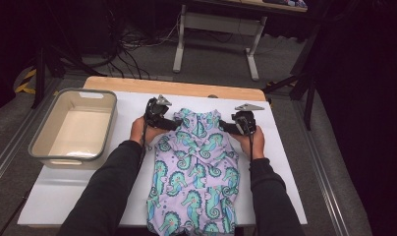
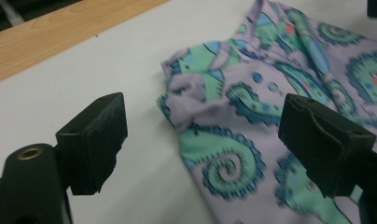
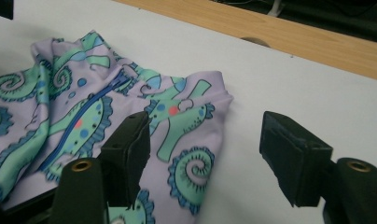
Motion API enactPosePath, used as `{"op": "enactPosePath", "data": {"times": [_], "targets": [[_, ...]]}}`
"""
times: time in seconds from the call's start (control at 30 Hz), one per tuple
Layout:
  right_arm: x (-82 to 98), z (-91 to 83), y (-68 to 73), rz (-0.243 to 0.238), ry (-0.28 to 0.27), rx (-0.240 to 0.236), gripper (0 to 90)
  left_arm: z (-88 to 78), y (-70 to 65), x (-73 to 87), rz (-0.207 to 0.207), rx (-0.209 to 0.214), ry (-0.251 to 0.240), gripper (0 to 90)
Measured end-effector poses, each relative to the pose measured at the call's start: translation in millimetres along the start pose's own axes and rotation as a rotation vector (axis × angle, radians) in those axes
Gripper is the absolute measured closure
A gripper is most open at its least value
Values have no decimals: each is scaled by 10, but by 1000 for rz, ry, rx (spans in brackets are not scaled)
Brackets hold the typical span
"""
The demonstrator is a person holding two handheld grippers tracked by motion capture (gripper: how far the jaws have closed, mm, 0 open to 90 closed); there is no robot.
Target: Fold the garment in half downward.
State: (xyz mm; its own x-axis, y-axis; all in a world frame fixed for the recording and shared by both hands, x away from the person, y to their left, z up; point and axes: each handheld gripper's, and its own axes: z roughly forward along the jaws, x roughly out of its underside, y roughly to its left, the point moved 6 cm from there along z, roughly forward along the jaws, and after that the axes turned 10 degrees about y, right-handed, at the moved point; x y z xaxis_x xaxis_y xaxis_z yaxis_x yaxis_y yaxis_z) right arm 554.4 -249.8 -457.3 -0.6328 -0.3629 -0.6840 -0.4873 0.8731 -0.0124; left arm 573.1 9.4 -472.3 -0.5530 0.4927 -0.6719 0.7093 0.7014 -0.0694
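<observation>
The seahorse-print garment (image 1: 194, 172) is laid flat on the white table (image 1: 285, 162), its hem nearest, its collar end farthest. No fold is made yet. At that far end, the left gripper (image 1: 163, 120) and right gripper (image 1: 234, 126) are set at its two corners, jaws apart, nothing clamped; the grey bin (image 1: 73, 128) stands unused.

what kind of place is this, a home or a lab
Most likely a lab or recording workspace, not a home: a white-topped table with a seahorse-print garment and a grey bin, loose cables across the grey floor, a bare desk frame behind, and dark curtains around.
</observation>
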Motion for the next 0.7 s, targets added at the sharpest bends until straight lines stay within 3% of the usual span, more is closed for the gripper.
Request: {"op": "enactPosePath", "data": {"times": [0.13, 0.2, 0.27, 0.4, 0.43, 0.47, 0.5, 0.53, 0.6, 0.7], "targets": [[-54, 218, -24, 29, 40, -9, 377, 181, 20, -87, -16, -2, 27, 171], [-78, 310, -31, 22, 72, -5, 421, 241, 16, -113, -39, 7, 21, 186], [-91, 364, -48, 46, 82, -8, 428, 285, 1, -111, -75, 31, 17, 216], [-71, 470, -64, 42, 123, 5, 420, 390, 20, -72, -69, -9, 67, 274], [-47, 503, -74, 54, 140, 11, 421, 394, 7, -77, -76, -15, 64, 305], [-46, 510, -79, 79, 118, 7, 439, 385, 5, -87, -67, -16, 54, 343], [-47, 515, -76, 95, 115, 13, 451, 387, -21, -76, -78, 4, 63, 429], [-56, 518, -62, 91, 121, 20, 487, 401, -26, -69, -67, -3, 83, 477], [-72, 513, -10, 59, 141, 14, 591, 400, -34, -62, -61, -15, 92, 553], [-79, 508, 79, 48, 150, -2, 786, 387, -35, -45, -64, -15, 98, 774]]}}
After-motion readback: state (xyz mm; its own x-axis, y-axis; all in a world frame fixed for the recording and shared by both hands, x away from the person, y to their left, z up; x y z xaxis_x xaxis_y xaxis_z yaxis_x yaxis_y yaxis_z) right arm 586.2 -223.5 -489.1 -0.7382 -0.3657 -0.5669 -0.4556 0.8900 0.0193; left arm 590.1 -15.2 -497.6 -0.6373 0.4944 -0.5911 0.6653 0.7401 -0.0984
